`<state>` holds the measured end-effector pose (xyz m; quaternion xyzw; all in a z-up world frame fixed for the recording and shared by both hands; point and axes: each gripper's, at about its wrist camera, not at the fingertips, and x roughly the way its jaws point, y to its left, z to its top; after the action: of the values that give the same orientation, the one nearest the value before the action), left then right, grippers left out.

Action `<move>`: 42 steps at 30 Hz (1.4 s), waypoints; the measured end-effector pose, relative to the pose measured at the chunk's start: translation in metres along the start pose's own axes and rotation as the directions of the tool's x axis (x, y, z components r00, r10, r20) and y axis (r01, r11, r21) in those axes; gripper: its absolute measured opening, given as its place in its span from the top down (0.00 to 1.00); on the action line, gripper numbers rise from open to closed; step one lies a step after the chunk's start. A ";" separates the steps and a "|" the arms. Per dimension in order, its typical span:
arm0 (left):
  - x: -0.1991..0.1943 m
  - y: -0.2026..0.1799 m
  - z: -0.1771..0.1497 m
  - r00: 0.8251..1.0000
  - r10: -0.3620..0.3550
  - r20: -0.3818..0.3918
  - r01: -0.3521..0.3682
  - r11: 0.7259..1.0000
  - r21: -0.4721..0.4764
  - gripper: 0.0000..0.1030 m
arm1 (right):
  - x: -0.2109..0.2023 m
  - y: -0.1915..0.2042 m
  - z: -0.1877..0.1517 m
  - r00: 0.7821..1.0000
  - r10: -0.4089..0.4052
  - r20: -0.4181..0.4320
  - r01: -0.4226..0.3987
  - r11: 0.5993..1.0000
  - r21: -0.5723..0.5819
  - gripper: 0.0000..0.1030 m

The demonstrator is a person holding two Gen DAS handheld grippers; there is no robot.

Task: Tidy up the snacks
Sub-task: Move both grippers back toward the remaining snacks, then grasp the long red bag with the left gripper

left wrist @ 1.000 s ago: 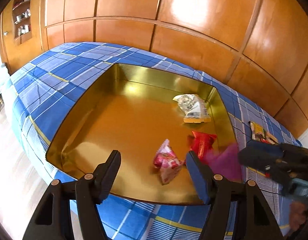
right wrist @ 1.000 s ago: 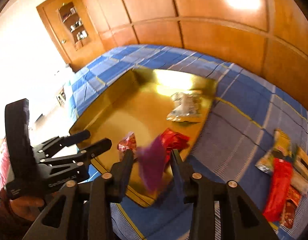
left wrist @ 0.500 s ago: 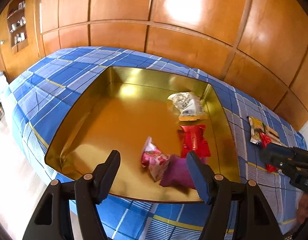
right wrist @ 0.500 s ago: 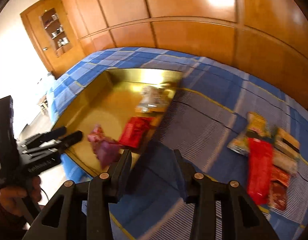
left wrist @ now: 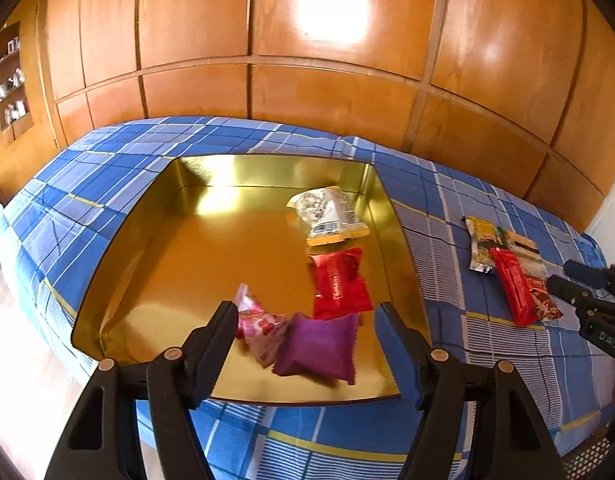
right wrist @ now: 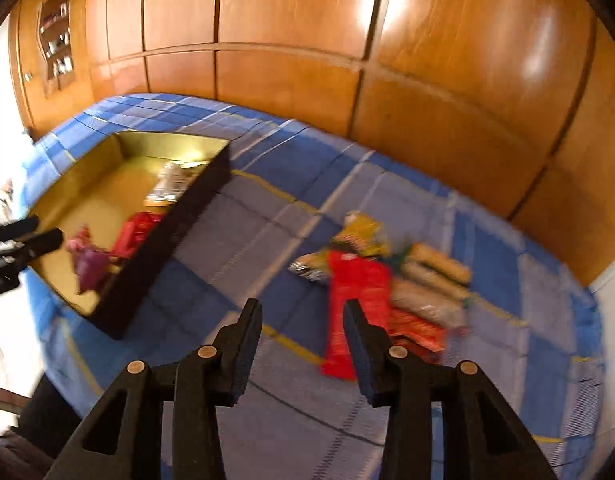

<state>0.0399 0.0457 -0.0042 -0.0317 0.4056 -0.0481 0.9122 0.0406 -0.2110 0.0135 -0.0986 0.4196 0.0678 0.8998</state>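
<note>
A gold tray (left wrist: 155, 216) sits on the blue plaid bed. In it lie a purple packet (left wrist: 317, 346), a pink packet (left wrist: 257, 324), a red packet (left wrist: 339, 284) and a white packet (left wrist: 327, 216). My left gripper (left wrist: 305, 322) is open and empty, hovering over the tray's near edge. My right gripper (right wrist: 303, 320) is open and empty above the bedspread, near a long red packet (right wrist: 353, 304) in a pile of loose snacks (right wrist: 423, 288). The pile also shows in the left wrist view (left wrist: 507, 268), with the right gripper's tips (left wrist: 567, 280) beside it.
Wooden wardrobe panels (left wrist: 307, 60) rise behind the bed. The tray's dark outer wall (right wrist: 167, 248) stands left of the right gripper. The left gripper shows at the left edge of the right wrist view (right wrist: 23, 240). The bed's near edge drops to the floor (left wrist: 19, 360).
The right gripper let the purple packet fall into the tray, then swung right to the snack pile. The left gripper stayed open over the tray.
</note>
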 end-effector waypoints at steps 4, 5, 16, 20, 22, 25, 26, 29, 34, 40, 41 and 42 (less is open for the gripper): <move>0.000 -0.012 0.003 1.000 -0.016 -0.002 0.016 1.000 0.024 0.31 | -0.009 0.000 0.000 0.998 -0.055 0.033 0.056 0.998 -0.037 0.59; -0.001 -0.016 0.004 1.000 -0.021 -0.002 0.021 0.999 0.031 0.31 | -0.011 0.000 -0.001 0.997 -0.062 0.039 0.064 0.997 -0.046 0.59; -0.002 -0.061 0.014 0.996 -0.086 -0.010 0.086 0.987 0.134 0.30 | -0.009 -0.014 -0.009 0.995 -0.097 0.034 0.099 0.994 -0.056 0.59; 0.002 -0.083 0.015 0.991 -0.130 -0.043 0.136 0.975 0.178 0.30 | -0.007 -0.037 -0.012 0.996 -0.094 0.008 0.095 0.994 -0.046 0.59; 0.006 -0.094 0.016 0.986 -0.154 -0.063 0.164 0.968 0.191 0.30 | -0.004 -0.062 -0.011 0.992 -0.123 -0.014 0.123 0.992 -0.020 0.59; 0.015 -0.112 0.018 0.973 -0.205 -0.108 0.223 0.955 0.196 0.30 | 0.008 -0.117 -0.014 0.988 -0.138 -0.069 0.143 0.986 0.087 0.59; 0.019 -0.118 0.019 0.969 -0.214 -0.120 0.235 0.951 0.199 0.30 | 0.012 -0.130 -0.016 0.988 -0.135 -0.082 0.144 0.983 0.115 0.59; 0.035 -0.138 0.021 0.956 -0.241 -0.170 0.273 0.941 0.199 0.32 | 0.025 -0.178 -0.035 0.981 -0.143 -0.132 0.172 0.956 0.239 0.59; 0.066 -0.178 0.026 0.922 -0.286 -0.259 0.337 0.924 0.180 0.43 | 0.033 -0.216 -0.052 0.981 -0.081 -0.174 0.150 0.892 0.427 0.59; 0.106 -0.223 0.035 0.888 -0.306 -0.345 0.352 0.932 0.080 0.30 | 0.033 -0.216 -0.048 0.988 -0.032 -0.151 0.099 0.882 0.460 0.59; 0.110 -0.230 0.036 0.885 -0.307 -0.349 0.351 0.934 0.068 0.28 | 0.033 -0.216 -0.048 0.989 -0.028 -0.148 0.094 0.881 0.464 0.59; 0.117 -0.238 0.037 0.886 -0.301 -0.351 0.344 0.937 0.066 0.26 | 0.035 -0.216 -0.047 0.989 -0.020 -0.146 0.087 0.878 0.470 0.59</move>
<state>0.1301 -0.2037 -0.0423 -0.0324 0.5402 -0.2296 0.8089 0.0719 -0.4305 -0.0166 0.1088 0.4812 -0.0688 0.8671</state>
